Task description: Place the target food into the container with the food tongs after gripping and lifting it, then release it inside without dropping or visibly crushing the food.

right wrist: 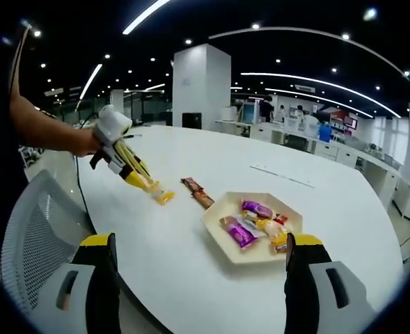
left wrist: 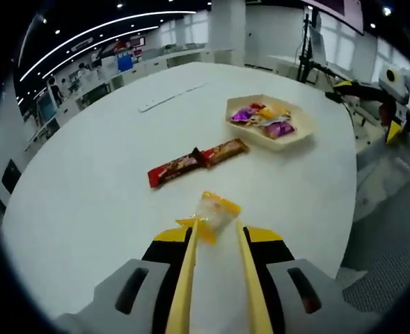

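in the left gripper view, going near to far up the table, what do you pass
Yellow tongs gripping a clear-and-yellow wrapped snack → red and brown wrapped snack bars → cream hexagonal tray of purple and orange wrapped snacks → flat white strip.

A large round white table (left wrist: 86,202) is lit by long ceiling light strips (right wrist: 146,14); a square white pillar (right wrist: 201,87) (central) and a grey mesh chair (right wrist: 30,229) are seen.

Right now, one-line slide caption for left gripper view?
Left gripper tongs pinch a yellow-wrapped snack near two red bars and the tray.
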